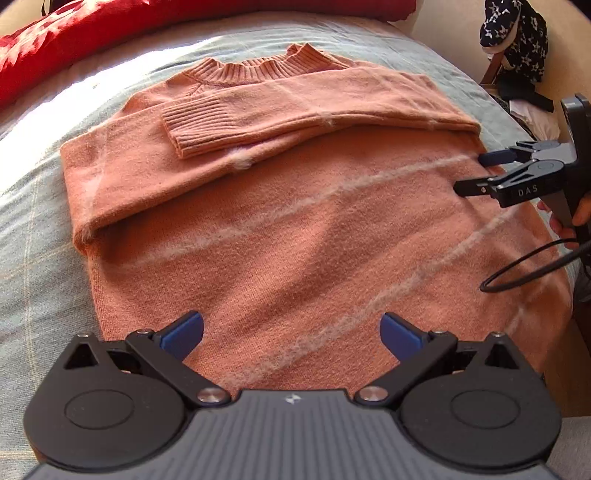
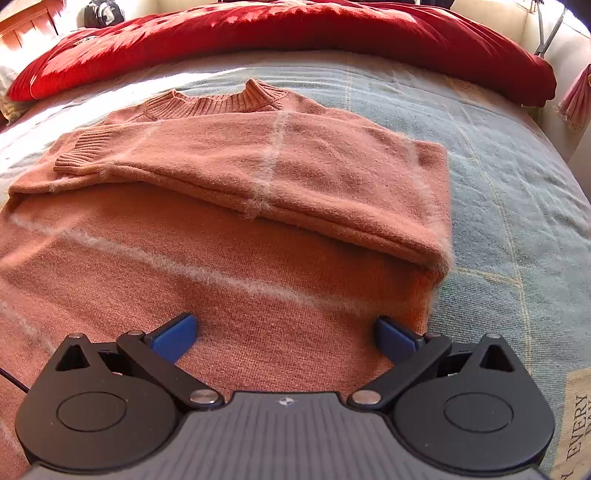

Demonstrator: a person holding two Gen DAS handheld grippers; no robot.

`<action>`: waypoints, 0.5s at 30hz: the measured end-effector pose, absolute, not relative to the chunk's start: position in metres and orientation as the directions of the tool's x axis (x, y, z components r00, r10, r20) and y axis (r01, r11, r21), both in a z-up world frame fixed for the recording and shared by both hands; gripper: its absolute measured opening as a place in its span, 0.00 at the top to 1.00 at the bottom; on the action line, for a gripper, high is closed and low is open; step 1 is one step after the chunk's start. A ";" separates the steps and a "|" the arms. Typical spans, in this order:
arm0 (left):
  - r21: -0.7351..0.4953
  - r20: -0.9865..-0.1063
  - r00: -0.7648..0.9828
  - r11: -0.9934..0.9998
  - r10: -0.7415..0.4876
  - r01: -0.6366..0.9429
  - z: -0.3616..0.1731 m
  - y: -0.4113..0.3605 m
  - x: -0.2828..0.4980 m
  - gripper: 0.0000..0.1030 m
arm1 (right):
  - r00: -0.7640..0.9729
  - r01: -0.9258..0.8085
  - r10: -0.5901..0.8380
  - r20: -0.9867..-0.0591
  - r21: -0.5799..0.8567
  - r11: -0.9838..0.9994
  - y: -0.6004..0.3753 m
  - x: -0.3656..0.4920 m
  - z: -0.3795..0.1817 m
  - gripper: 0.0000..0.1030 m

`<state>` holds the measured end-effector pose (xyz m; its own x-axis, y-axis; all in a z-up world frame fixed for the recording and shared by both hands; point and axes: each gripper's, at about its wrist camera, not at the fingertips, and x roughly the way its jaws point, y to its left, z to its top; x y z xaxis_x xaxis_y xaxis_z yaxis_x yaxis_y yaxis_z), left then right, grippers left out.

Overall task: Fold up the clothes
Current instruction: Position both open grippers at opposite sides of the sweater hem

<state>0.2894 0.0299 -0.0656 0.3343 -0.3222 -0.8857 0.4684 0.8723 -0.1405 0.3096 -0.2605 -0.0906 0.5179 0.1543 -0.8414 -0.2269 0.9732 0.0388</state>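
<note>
Fuzzy salmon knit sweater (image 1: 295, 229), sleeves folded across; both claws (image 1: 291, 334) (image 2: 284, 334) spread wide, seemingly empty.

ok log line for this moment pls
stage: sleeves folded across sweater | left gripper: open, above hem | right gripper: open, at sweater's side edge | surface: bed cover

A home bedroom: a bed under a pale blue bedspread (image 2: 498, 155) (red pillow (image 2: 295, 33) along its head).

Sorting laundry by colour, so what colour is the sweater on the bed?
Salmon orange sweater with thin fuzzy pale stripes; the right wrist view shows it best.
</note>
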 end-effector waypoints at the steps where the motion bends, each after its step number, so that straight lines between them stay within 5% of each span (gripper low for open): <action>1: -0.136 -0.879 0.349 0.874 -0.323 0.467 -0.062 0.025 0.290 0.02 | 0.512 -0.236 0.161 -0.843 0.043 0.971 -0.260 0.309 -0.087 0.00; 7: -0.150 -0.885 0.339 0.884 -0.320 0.442 -0.068 0.004 0.277 0.02 | 0.462 -0.411 0.295 -0.836 0.093 0.907 -0.254 0.281 -0.074 0.00; 15: -0.072 -0.928 0.317 0.927 -0.198 0.367 -0.075 0.004 0.240 0.02 | 0.406 -0.453 0.282 -0.869 0.077 0.888 -0.265 0.243 -0.086 0.00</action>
